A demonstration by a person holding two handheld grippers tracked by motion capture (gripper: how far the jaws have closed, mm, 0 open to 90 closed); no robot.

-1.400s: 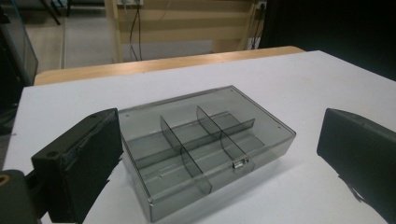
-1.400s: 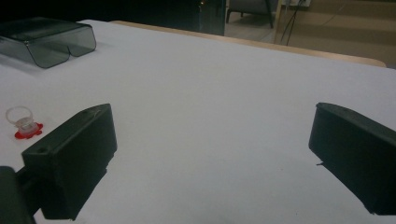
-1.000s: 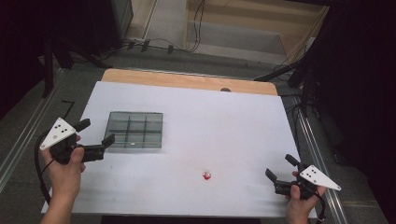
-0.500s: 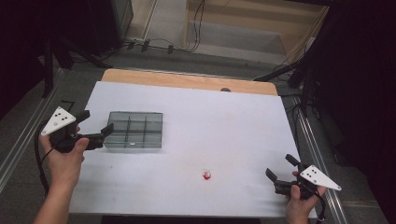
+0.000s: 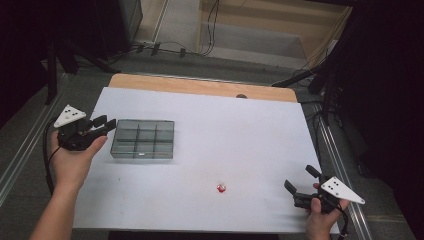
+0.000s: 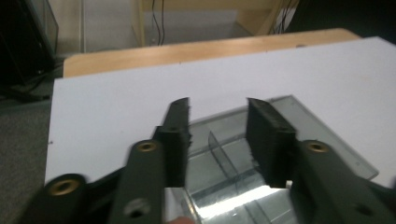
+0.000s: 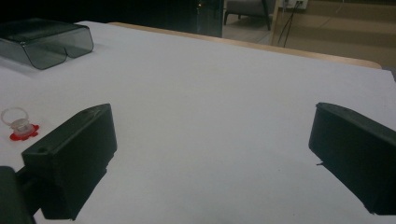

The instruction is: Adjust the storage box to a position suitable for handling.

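Smoky clear plastic organiser box (image 5: 143, 138) w/ divided compartments is sitting right at the tips of the left gripper (image 5: 104, 126), on the white table sheet (image 5: 240, 130). Left gripper's jaws have just been closing in; in the left gripper view they're standing partway apart w/ the box's near edge (image 6: 243, 158) showing in the gap, pads not visibly pressing on it. Right gripper (image 5: 302, 186) is resting near the table's front edge, jaws spread wide apart, nothing between them. Small red-and-clear ring piece (image 7: 18, 127) is lying just off its left jaw; box is sitting well apart from that gripper.
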